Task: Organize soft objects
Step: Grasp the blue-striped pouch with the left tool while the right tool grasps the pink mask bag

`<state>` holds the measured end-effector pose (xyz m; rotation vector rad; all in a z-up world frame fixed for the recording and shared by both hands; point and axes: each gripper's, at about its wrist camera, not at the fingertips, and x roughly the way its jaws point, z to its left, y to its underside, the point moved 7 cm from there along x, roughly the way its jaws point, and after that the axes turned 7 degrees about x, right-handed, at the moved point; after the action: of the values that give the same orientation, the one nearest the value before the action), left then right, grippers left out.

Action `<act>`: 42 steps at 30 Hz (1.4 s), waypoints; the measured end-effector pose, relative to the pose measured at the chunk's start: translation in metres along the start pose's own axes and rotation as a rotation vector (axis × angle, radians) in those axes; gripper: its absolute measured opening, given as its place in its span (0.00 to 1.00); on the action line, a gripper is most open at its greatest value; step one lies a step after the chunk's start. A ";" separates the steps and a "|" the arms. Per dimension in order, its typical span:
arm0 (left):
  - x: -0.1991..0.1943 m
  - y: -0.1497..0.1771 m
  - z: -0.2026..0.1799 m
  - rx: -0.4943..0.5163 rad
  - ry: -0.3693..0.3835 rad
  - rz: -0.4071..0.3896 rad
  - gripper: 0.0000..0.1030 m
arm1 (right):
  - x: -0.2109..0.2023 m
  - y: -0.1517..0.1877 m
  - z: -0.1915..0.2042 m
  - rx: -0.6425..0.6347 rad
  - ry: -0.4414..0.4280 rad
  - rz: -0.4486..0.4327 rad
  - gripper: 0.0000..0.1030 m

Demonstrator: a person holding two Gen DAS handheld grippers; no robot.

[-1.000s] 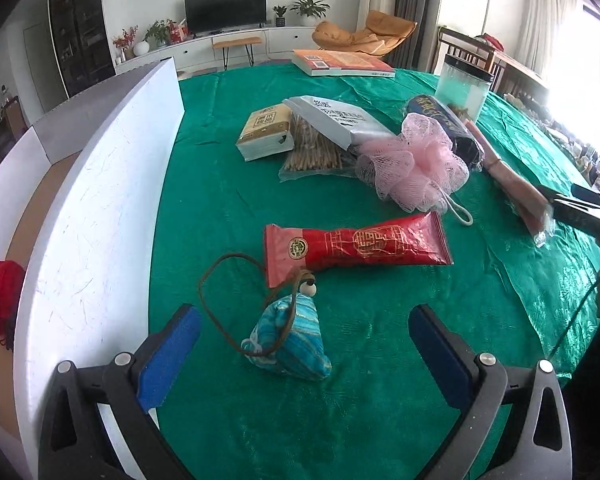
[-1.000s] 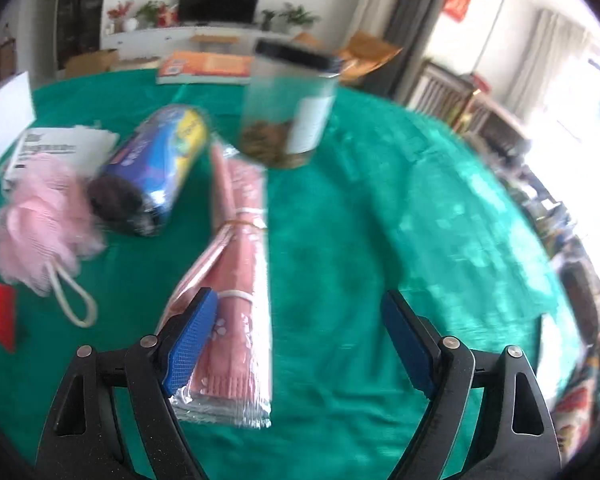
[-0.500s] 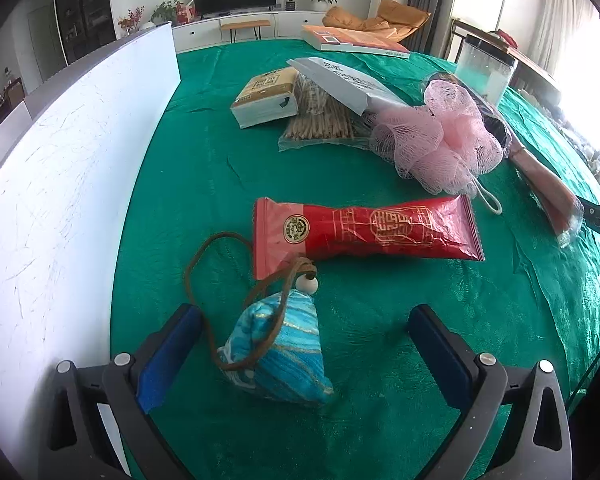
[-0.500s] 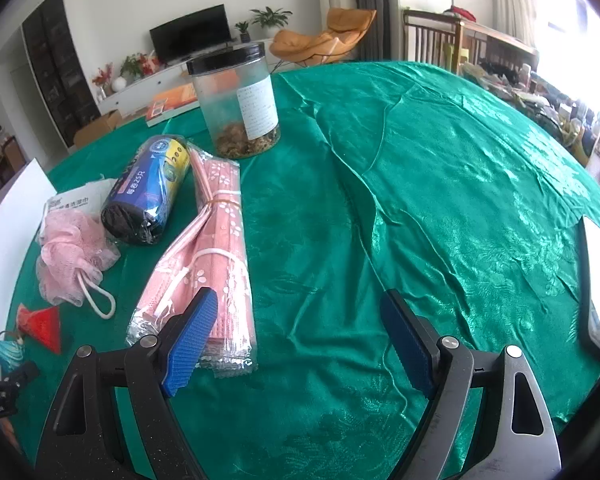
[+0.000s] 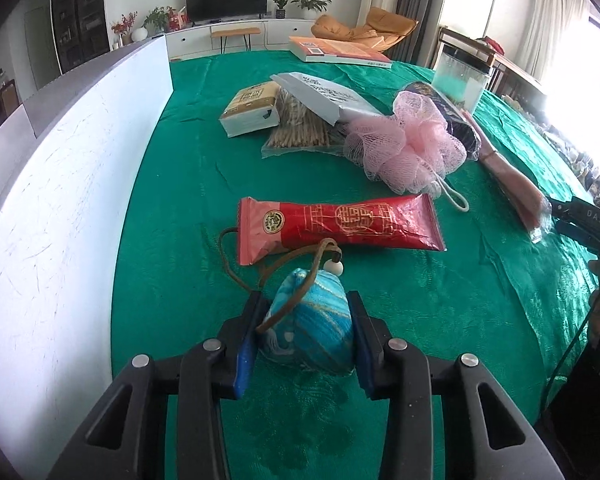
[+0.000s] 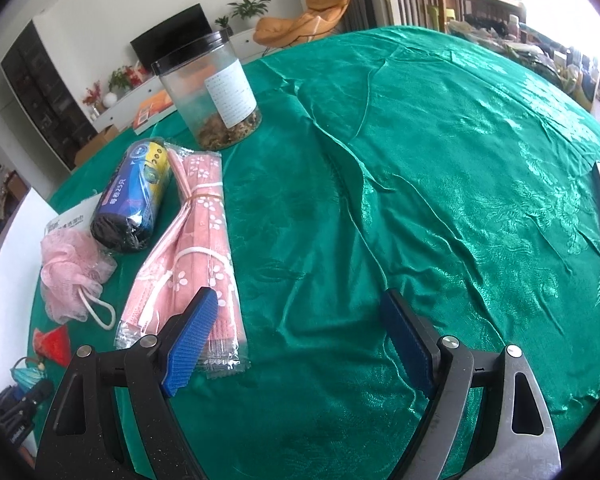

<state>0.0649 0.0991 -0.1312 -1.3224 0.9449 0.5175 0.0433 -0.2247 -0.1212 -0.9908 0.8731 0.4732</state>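
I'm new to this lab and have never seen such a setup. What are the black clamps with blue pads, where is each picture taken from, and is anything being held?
No robot here: a person holds a two-finger gripper in each hand, each with a fisheye camera looking along its fingers. One picture is from the left gripper, whose jaws are closing with a blue striped pouch between the pads, its brown cord trailing. The other is from the right gripper, open and empty. On the green tablecloth lie a red packet, a pink bath pouf, packed pink face masks, a roll of bin bags and a lidded jar.
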 end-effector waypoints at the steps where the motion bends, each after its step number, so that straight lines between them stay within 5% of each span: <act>1: -0.002 -0.001 -0.002 0.000 0.008 -0.002 0.39 | 0.000 0.000 0.000 0.001 0.000 -0.001 0.83; 28: -0.071 -0.041 -0.012 -0.095 0.215 -0.162 0.39 | 0.001 0.001 0.002 -0.023 -0.003 -0.035 0.84; 36: -0.099 -0.065 0.016 -0.166 0.236 -0.260 0.39 | -0.010 -0.017 -0.018 0.165 -0.086 -0.005 0.83; 42: -0.098 -0.067 0.025 -0.187 0.240 -0.269 0.39 | 0.012 -0.050 0.036 0.020 -0.161 0.086 0.84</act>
<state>0.0715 0.1269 -0.0133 -1.6795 0.9108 0.2465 0.1001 -0.2188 -0.0950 -0.8868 0.7756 0.6079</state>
